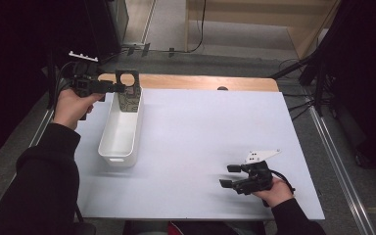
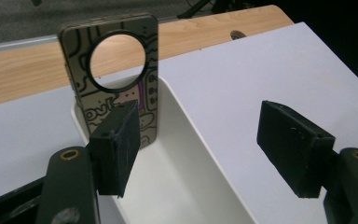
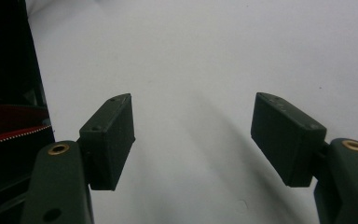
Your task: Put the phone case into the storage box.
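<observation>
**A:** Phone case [image 2: 112, 79] is standing on end at the far end of the white bin [image 1: 122, 128], leaning on its end wall. Your left gripper [image 2: 200, 140] has its jaws apart, nothing between them, and the case sits just behind one pad. What's next?

**B:** I'd back off slowly so you don't clip it and tip it out. Your right gripper [image 3: 193, 135] is parked released and empty over the white table [image 1: 200, 137], so leave it there.

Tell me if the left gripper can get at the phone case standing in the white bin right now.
Probably yes. The left gripper has its jaws open just short of the phone case, which leans upright against the end wall of the white bin; its top half clears the rim, and nothing stands between.
</observation>
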Motion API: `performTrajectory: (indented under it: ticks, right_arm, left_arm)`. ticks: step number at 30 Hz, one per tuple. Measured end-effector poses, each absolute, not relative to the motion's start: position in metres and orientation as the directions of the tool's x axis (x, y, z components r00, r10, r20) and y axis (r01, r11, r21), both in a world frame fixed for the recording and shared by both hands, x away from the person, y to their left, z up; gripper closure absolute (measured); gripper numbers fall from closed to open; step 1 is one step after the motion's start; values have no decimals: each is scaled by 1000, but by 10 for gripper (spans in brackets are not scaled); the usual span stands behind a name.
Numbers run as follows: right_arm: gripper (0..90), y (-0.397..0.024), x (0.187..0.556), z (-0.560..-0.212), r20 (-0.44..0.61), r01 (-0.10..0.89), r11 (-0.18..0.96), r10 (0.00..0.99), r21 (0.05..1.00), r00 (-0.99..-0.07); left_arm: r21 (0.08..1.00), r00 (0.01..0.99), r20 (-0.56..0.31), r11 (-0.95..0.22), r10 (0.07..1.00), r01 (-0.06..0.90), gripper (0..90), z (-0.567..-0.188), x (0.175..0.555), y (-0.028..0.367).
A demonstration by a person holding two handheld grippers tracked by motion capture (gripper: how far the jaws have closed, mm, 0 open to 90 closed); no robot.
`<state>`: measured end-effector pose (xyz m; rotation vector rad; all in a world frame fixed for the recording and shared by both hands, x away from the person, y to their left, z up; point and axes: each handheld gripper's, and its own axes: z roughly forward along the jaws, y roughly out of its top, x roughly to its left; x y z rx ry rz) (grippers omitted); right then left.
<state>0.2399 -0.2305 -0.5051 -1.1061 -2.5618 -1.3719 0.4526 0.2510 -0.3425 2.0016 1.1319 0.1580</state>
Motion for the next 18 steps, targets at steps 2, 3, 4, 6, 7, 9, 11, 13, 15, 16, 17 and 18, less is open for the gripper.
performTrajectory:
  ticks: [2, 3, 4, 6, 7, 9, 11, 13, 15, 16, 17, 18]
  right_arm:
    - [290, -230, 240, -505, 341, 601, 357, 573, 715, -746]
    - [290, -230, 240, -505, 341, 601, 357, 573, 715, -746]
    - [290, -230, 240, -505, 341, 601, 357, 572, 715, -746]
    - [290, -230, 240, -505, 339, 600, 359, 572, 715, -747]
    - [290, -230, 240, -505, 339, 599, 360, 571, 715, -747]
    - [290, -230, 240, -505, 339, 599, 361, 571, 715, -748]
    - [290, -230, 240, -505, 338, 598, 362, 570, 715, -749]
    - [290, -230, 240, -505, 338, 598, 363, 569, 715, -749]
    - [290, -230, 240, -505, 339, 599, 359, 571, 716, -748]
    - [290, -230, 240, -505, 339, 599, 359, 572, 716, -747]
    - [290, -230, 240, -505, 338, 599, 359, 572, 716, -747]
    - [290, -231, 240, -505, 338, 598, 359, 572, 716, -748]
  left_arm:
    - [702, 598, -260, -277, 758, 656, 299, -342, 449, 247]
    - [704, 603, -262, -278, 753, 653, 299, -342, 448, 246]
    - [707, 609, -264, -280, 748, 650, 299, -342, 446, 244]
    - [712, 629, -258, -296, 733, 637, 299, -342, 443, 240]
    - [711, 634, -253, -304, 731, 634, 298, -342, 442, 238]
    - [708, 644, -252, -317, 722, 631, 298, -343, 440, 233]
    - [705, 661, -241, -340, 711, 622, 297, -344, 437, 226]
    - [706, 671, -242, -348, 700, 617, 296, -345, 434, 220]
    - [709, 682, -243, -353, 690, 610, 296, -346, 430, 215]
    - [709, 684, -243, -356, 687, 609, 296, -347, 428, 212]
    - [710, 692, -245, -360, 680, 605, 296, -348, 426, 209]
    - [708, 696, -242, -367, 676, 603, 296, -349, 425, 207]
